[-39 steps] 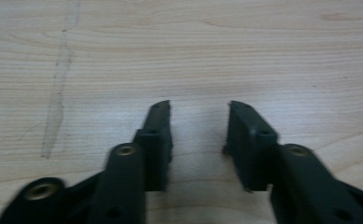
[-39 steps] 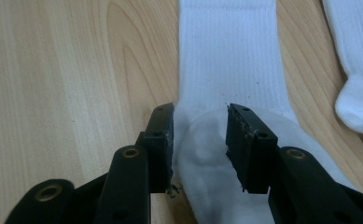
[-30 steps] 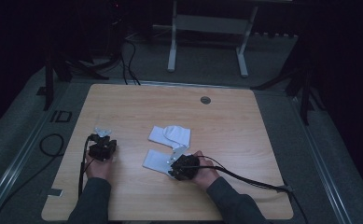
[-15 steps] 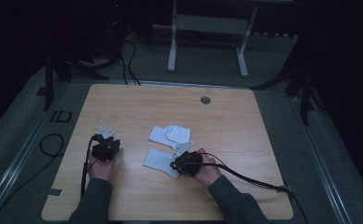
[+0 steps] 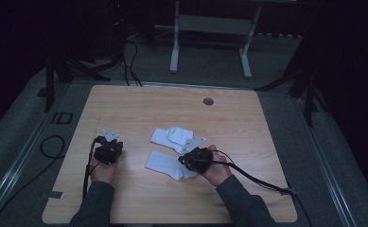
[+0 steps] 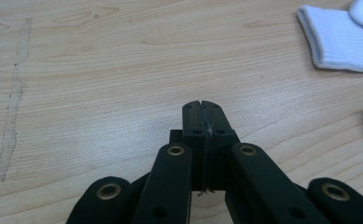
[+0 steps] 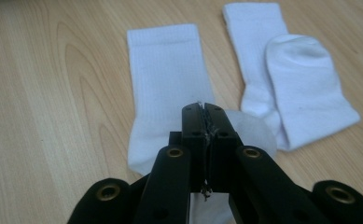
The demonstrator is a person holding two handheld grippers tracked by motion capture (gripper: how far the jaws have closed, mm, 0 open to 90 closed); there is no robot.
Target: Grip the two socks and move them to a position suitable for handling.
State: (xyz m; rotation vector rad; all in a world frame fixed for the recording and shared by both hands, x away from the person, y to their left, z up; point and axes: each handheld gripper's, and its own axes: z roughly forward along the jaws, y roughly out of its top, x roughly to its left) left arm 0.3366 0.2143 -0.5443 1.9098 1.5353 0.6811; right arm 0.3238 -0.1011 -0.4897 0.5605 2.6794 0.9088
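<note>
Honestly, the main risk is an empty or weak pinch: the right gripper [image 5: 187, 162] has its jaws pressed together over the toe end of the near sock [image 5: 164, 164], and I cannot tell whether any cloth is caught. If only a thin fold is caught, lifting may let it slip, or drag it onto the far sock [image 5: 174, 137] just beside it. The near sock lies flat on the table [image 5: 139, 109], its long axis running across, cuff toward the left gripper [image 5: 108, 150], which rests closed and empty, well apart.
</note>
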